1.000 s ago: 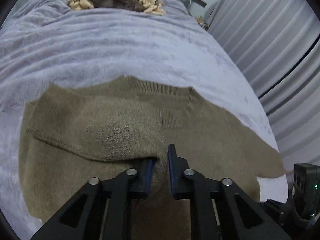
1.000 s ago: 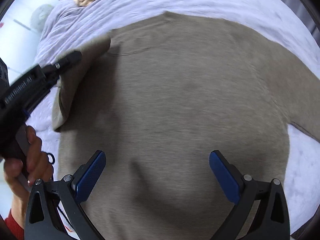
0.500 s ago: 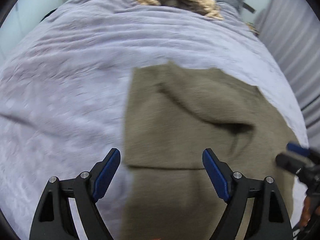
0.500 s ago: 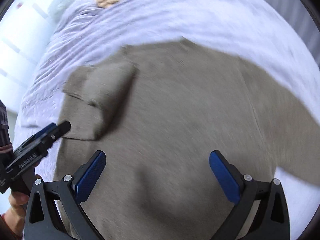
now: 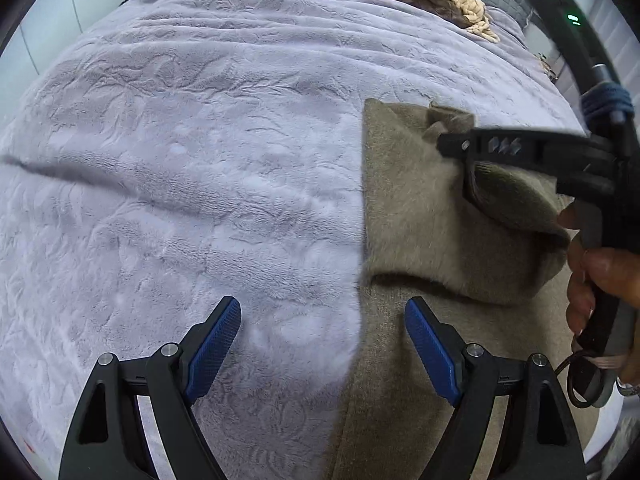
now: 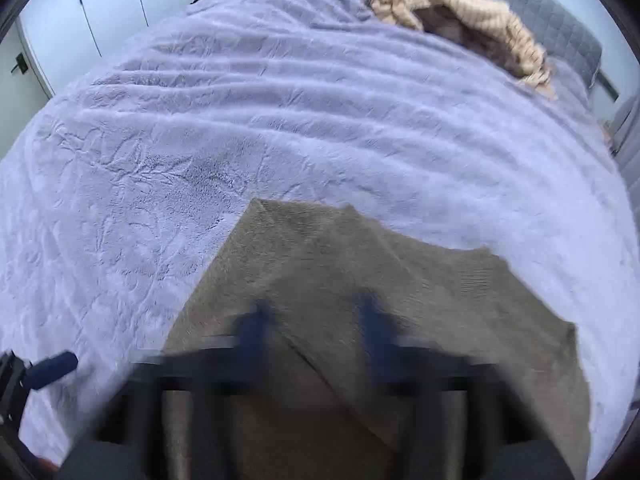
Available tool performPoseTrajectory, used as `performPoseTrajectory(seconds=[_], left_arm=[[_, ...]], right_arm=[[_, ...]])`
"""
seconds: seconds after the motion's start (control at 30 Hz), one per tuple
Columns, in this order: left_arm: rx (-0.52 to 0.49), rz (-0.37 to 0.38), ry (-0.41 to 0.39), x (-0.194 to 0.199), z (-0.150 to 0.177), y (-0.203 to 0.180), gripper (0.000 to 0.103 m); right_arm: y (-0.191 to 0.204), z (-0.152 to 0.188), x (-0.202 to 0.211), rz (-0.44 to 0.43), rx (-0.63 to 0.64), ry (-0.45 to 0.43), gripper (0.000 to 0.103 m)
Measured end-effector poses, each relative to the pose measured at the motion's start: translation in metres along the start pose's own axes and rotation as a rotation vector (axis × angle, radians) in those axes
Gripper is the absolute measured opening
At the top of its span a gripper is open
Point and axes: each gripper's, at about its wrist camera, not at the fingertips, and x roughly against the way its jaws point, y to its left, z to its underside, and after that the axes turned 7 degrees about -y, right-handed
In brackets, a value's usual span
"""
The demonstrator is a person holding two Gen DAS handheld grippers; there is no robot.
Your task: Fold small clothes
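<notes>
Mid-fold on olive sweater (image 5: 404, 208) lying on lavender bed cover (image 5: 200, 168): right gripper (image 5: 460, 152) jaws closing on a raised sleeve fold, left gripper (image 5: 322, 340) jaws wide, empty, straddling sweater's edge; next likely carrying the sleeve across the body.

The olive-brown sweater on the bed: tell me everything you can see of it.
The sweater is a fuzzy olive-brown knit, lying mostly flat on the lavender blanket. Its left side is folded inward, leaving a straight vertical edge, with a sleeve laid over the body. The right tongs are at a raised bit of fabric near the top edge, closing on it. The left tongs hang open above the lower folded edge, not gripping it.
</notes>
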Motion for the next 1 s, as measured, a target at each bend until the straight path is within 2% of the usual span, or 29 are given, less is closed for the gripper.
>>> performPoseTrajectory(seconds=[0.13,0.27,0.37,0.43,0.57,0.67,0.73,0.87,1.0], left_arm=[[0.013,0.04,-0.031,0.004,-0.01,-0.003,0.085],[0.006,0.053,-0.041,0.003,-0.02,-0.013,0.085],[-0.034,0.052,-0.023,-0.004,-0.022,-0.026,0.085],[-0.064,0.027,-0.037,-0.002,-0.02,-0.036,0.085],[-0.06,0.017,-0.085,0.009,-0.026,-0.041,0.085],[-0.068,0.011,-0.066,0.007,-0.031,-0.042,0.085],[-0.069,0.014,-0.068,0.008,-0.036,-0.042,0.085],[-0.094,0.021,-0.082,0.021,-0.032,-0.044,0.085],[-0.176,0.057,-0.007,0.016,-0.009,-0.061,0.085]], right_arm=[[-0.045,0.007,0.044,-0.026,-0.153,-0.127,0.014],[-0.089,0.03,0.085,-0.053,-0.223,-0.186,0.014],[-0.118,0.054,0.09,-0.144,-0.29,-0.139,0.015],[-0.128,0.066,0.081,-0.149,-0.33,-0.097,0.016],[-0.138,0.067,0.065,-0.211,-0.402,-0.085,0.019],[-0.144,0.066,0.047,-0.277,-0.501,-0.054,0.022],[-0.145,0.067,0.047,-0.297,-0.532,-0.056,0.008],[-0.165,0.068,0.083,-0.244,-0.544,-0.161,0.008],[-0.218,0.096,0.125,-0.133,-0.624,-0.244,0.008]])
